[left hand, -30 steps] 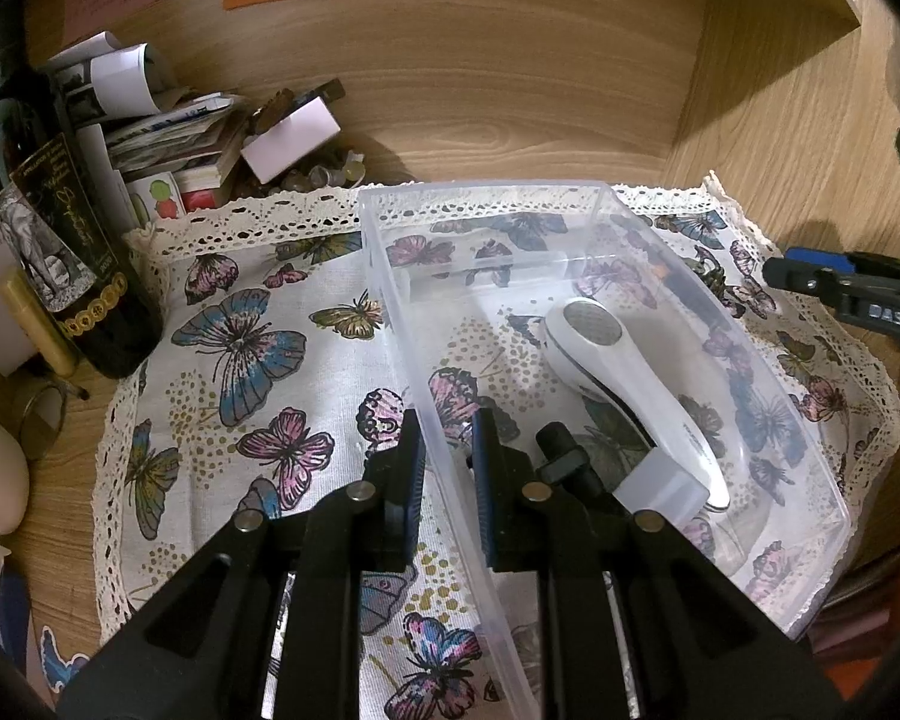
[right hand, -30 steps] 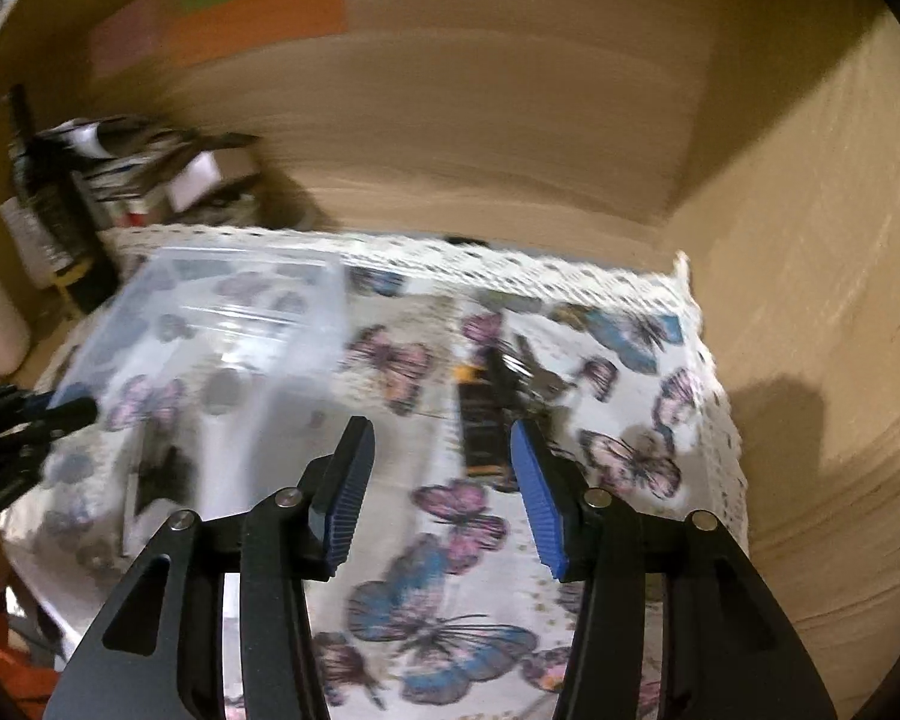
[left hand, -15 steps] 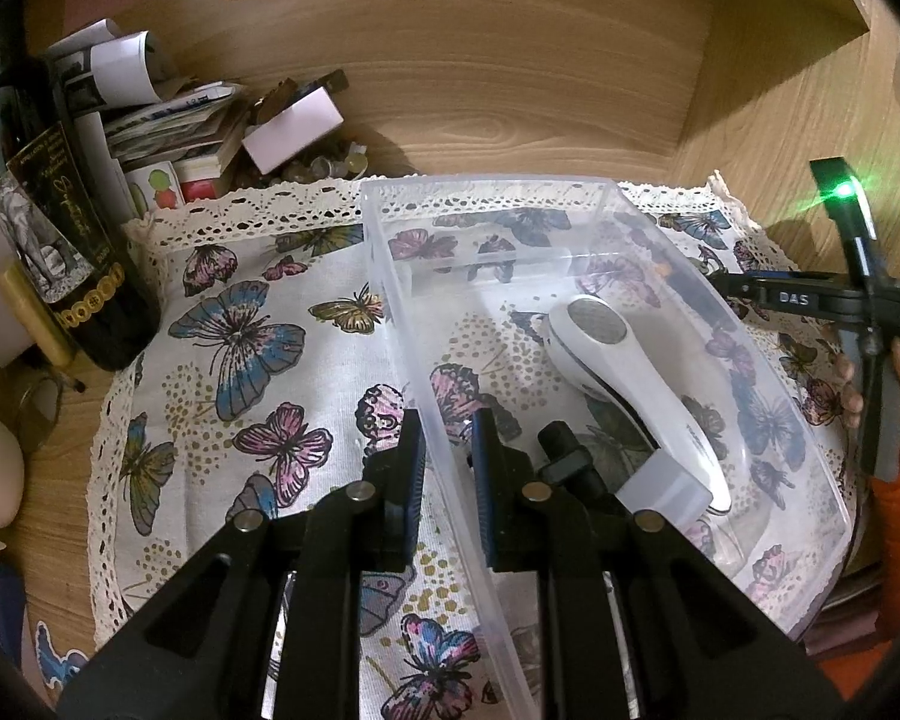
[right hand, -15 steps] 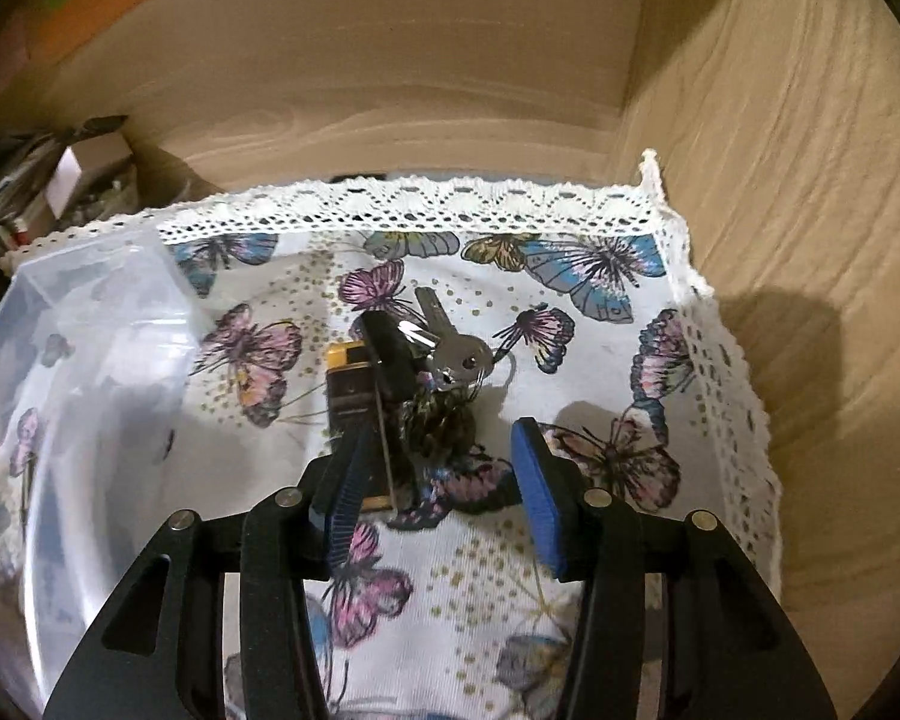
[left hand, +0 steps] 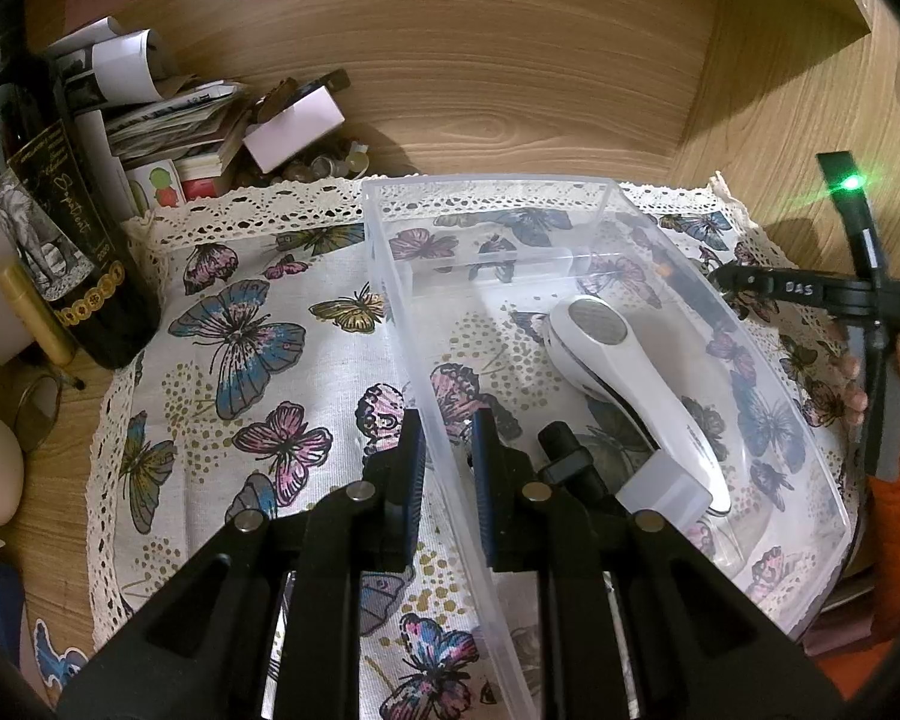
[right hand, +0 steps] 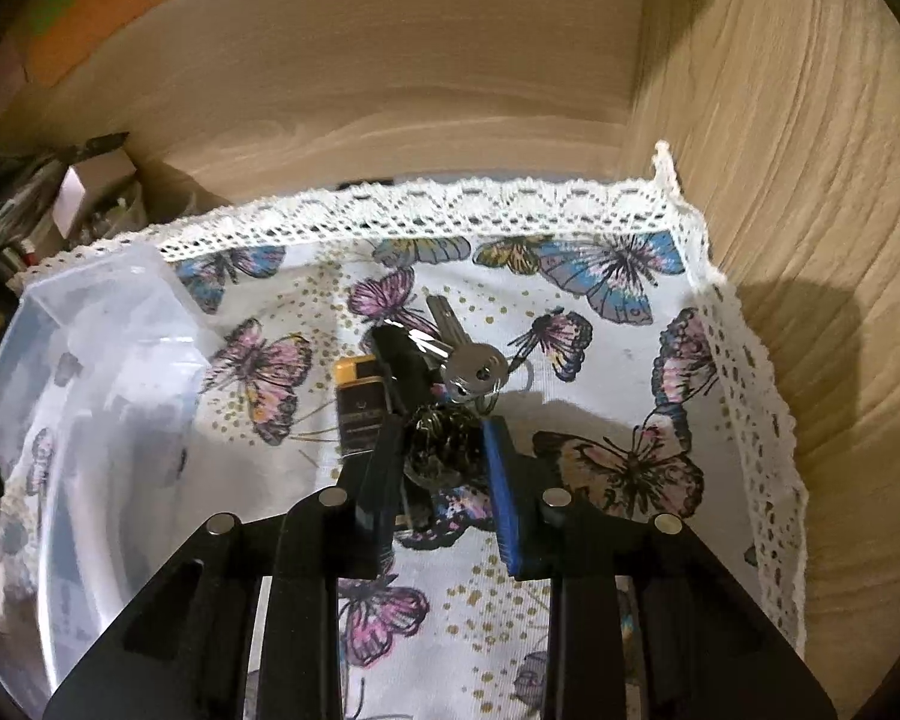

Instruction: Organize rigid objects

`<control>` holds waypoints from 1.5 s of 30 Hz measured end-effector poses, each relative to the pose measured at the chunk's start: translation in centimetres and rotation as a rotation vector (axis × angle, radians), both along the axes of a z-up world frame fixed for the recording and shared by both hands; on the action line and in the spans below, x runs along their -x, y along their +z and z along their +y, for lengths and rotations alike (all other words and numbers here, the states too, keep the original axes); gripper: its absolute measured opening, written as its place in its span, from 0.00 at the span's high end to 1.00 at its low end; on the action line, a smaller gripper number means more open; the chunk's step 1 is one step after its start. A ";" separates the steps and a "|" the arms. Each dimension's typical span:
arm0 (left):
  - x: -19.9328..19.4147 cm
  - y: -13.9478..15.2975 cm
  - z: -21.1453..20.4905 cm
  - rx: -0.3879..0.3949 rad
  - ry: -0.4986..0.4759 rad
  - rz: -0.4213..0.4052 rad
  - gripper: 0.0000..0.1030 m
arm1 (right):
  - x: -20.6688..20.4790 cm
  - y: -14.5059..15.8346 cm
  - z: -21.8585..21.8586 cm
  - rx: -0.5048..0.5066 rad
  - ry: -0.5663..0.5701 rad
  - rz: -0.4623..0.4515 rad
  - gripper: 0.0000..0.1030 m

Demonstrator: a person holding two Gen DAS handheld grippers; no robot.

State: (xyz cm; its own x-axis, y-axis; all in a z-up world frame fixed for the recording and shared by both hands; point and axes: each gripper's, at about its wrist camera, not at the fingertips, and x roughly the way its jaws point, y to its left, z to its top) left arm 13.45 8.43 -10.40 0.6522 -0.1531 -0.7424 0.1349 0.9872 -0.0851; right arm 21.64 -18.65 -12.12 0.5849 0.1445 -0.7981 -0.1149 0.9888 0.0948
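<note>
Wood panels close off the back and right of a butterfly cloth (right hand: 618, 276) with lace edging. On it, the right gripper (right hand: 441, 450) points steeply down with its jaws closing around a dark round fob (right hand: 444, 441) on a key bunch; the fob sits between the pads, the right pad at its side. A silver key (right hand: 471, 369) lies just ahead of the tips, a black-and-yellow lighter (right hand: 357, 408) just left of the left finger. Right of the gripper the cloth is bare up to the lace edge and the wood wall; ahead, bare cloth runs to the rear lace strip. Left of it stands the clear bin (right hand: 90, 372).

The left gripper (left hand: 447, 468) is clamped on the bin's (left hand: 720, 312) near-left wall, one pad outside, one inside. Inside the bin, right of the inner finger, lie a small black part (left hand: 564, 450) and a white handheld device (left hand: 624, 378). Left of the gripper is open cloth (left hand: 240, 360); beyond its edge stand a dark bottle (left hand: 48, 222) and a paper heap (left hand: 168, 114).
</note>
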 end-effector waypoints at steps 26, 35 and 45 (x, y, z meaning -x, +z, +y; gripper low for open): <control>0.2 -0.1 -0.1 -0.017 -0.002 -0.005 0.85 | 6.7 7.2 8.5 -0.020 0.269 -0.232 0.76; 0.2 -0.1 -0.1 -0.017 -0.002 -0.005 0.85 | 6.5 5.8 12.4 -0.021 0.382 -0.183 0.76; 0.2 -0.1 -0.1 -0.012 -0.003 -0.005 0.85 | 5.8 3.1 15.0 -0.003 0.455 -0.075 0.76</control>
